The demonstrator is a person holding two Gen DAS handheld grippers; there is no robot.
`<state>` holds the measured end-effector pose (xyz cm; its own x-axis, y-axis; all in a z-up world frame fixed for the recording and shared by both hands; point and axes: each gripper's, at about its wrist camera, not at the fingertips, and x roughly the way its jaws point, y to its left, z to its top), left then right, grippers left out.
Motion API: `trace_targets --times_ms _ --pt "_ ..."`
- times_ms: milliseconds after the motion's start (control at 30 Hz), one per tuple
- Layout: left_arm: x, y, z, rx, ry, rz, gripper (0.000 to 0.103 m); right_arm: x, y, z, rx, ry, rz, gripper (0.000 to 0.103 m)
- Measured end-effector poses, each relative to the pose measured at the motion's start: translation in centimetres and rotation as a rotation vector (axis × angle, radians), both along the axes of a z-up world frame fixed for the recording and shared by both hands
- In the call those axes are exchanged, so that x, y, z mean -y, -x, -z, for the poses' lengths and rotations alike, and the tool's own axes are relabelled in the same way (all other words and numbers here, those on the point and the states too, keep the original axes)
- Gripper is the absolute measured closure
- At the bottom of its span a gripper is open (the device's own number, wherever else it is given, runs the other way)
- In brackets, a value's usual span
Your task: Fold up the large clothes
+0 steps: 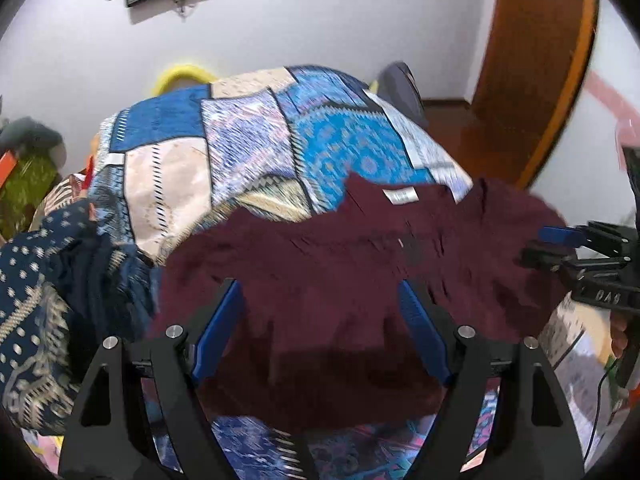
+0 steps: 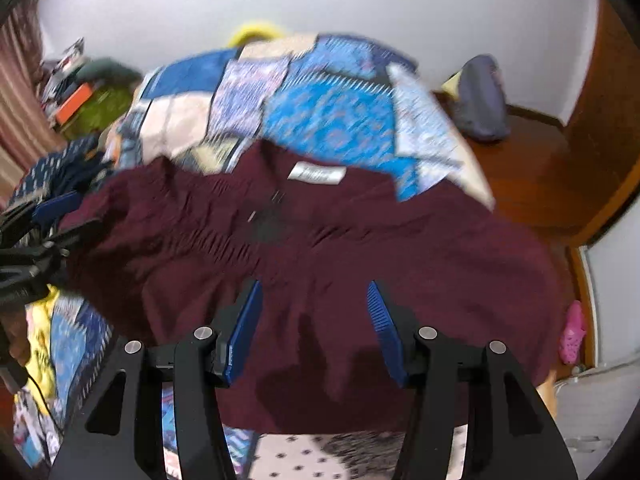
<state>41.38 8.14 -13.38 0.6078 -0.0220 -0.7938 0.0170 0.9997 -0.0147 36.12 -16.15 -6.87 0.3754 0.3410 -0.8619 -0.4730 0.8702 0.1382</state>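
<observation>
A dark maroon garment [image 1: 340, 264] lies spread on the patchwork bedspread [image 1: 248, 140], its white neck label [image 1: 400, 196] at the far side. It also shows in the right wrist view [image 2: 320, 248] with the label [image 2: 317, 173]. My left gripper [image 1: 322, 300] is open just above the garment's near part, empty. My right gripper [image 2: 314, 304] is open above the garment, empty. The right gripper also shows at the right edge of the left wrist view [image 1: 560, 246], by the garment's right side. The left gripper shows at the left edge of the right wrist view [image 2: 60, 216].
A heap of dark blue patterned clothes [image 1: 48, 300] lies at the bed's left. A grey cushion [image 2: 480, 100] sits on the wooden floor at the right, by a wooden door [image 1: 532, 60]. A pink shoe [image 2: 574, 336] lies on the floor. Clutter [image 2: 88, 96] fills the far left.
</observation>
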Motion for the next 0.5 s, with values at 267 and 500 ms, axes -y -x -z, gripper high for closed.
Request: trace_targets --times_ms 267,500 --pt "3.5 0.1 7.0 -0.106 -0.076 0.06 0.018 -1.3 1.1 6.9 -0.09 0.064 -0.018 0.046" --pt "3.4 0.6 8.6 -0.09 -0.086 0.045 0.015 -0.4 1.5 6.8 -0.053 0.044 0.011 0.039"
